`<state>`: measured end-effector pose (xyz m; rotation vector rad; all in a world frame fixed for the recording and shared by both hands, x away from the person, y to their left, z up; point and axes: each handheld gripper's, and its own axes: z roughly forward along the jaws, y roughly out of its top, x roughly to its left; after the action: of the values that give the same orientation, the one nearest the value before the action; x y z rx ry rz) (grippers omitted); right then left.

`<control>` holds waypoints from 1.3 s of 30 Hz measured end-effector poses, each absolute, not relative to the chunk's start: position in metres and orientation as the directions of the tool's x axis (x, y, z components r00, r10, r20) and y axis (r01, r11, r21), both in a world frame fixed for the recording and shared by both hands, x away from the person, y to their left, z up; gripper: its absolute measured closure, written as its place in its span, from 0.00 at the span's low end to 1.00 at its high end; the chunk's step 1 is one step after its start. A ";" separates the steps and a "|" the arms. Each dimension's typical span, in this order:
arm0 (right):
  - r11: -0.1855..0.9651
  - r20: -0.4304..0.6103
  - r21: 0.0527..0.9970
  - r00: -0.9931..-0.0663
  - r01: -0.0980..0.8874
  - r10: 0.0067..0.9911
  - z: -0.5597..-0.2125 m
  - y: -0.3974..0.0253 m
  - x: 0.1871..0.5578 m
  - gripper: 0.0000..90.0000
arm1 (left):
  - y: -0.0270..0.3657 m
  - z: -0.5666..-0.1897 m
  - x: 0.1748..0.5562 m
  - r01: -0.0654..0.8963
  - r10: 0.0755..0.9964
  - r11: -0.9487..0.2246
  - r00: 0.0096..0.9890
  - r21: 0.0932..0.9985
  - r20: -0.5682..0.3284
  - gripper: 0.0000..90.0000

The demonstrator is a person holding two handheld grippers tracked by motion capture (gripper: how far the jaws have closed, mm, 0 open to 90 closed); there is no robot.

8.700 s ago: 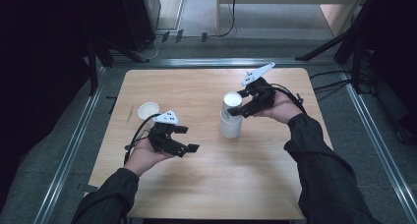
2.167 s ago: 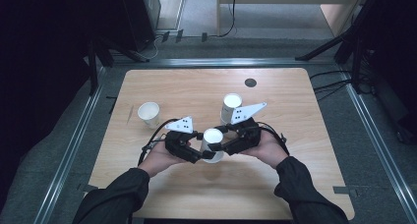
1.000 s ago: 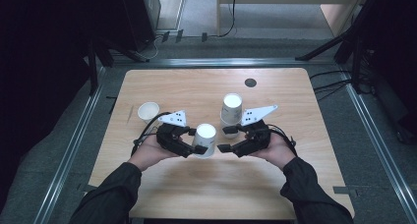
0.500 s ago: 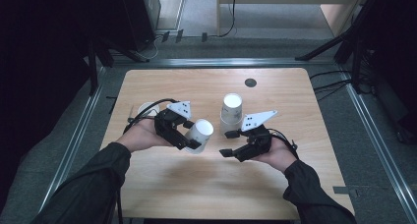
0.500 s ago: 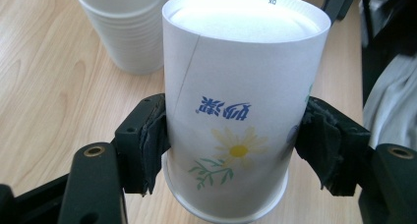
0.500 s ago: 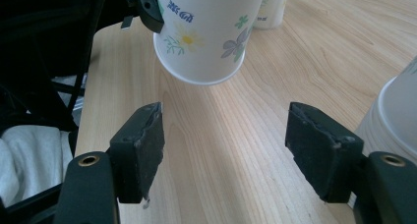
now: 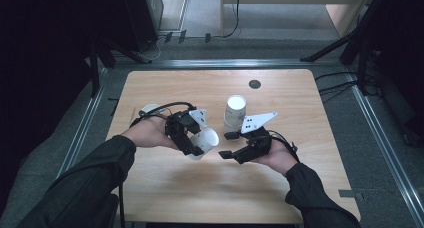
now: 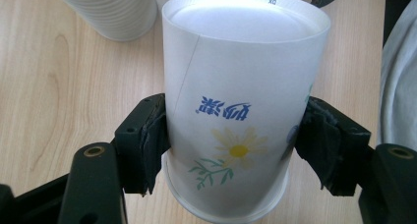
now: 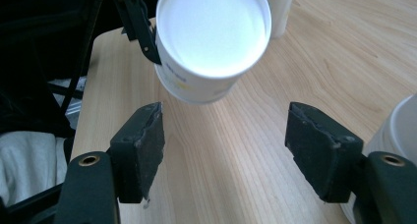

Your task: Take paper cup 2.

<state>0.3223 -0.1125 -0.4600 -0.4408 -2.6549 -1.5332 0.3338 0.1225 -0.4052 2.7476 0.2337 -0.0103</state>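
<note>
Item: white paper cup printed with a yellow daisy, green sprig and blue characters (image 8: 241, 111); held off the light wooden counter (image 7: 300, 113), tilted on its side with the open mouth turned toward the person's right hand; in the high view it sits left of the counter's middle (image 7: 204, 143); in the right gripper view its white inside faces the camera (image 9: 214, 32).

Item: left tongs (image 8: 236, 145); black, two-jawed; pinching the printed cup across its body, one padded jaw pressed to each flank; the cup's base end points away from this camera; in the high view the person's left hand carries them just left of the cup (image 7: 192, 143).

Item: right tongs (image 9: 228, 150); black; jaws spread wide with bare counter between them, gripping nothing; the held cup hangs just beyond the left jaw, apart from both; in the high view they lie near the cup's mouth, not touching it (image 7: 226, 144).

Item: tall stack of white paper cups (image 7: 234, 113); upright on the counter, just behind the right tongs; ribbed rims visible in the left gripper view (image 8: 113, 13).

Item: single white paper cup (image 7: 149, 109); upright at the counter's left side, behind the left hand, partly hidden by it.

Item: small round dark disc (image 7: 254, 83); flat on the counter near its far edge, well apart from the cups.
</note>
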 end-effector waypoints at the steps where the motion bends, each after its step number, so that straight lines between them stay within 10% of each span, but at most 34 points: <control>1: 0.466 0.177 0.845 -0.959 0.263 0.220 -0.460 -0.112 0.323 0.35 | 0.121 -0.406 0.334 0.163 0.159 -0.917 0.986 0.364 -0.039 0.34; 39: 0.467 0.178 0.851 -0.969 0.239 0.171 -0.462 -0.084 0.322 0.38 | 0.094 -0.415 0.332 0.039 0.037 -0.971 0.999 0.236 -0.013 0.35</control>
<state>0.3220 -0.0838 -0.4624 -0.3687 -2.6324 -1.5447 0.3319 0.0939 -0.4150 2.9023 0.0558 -0.0124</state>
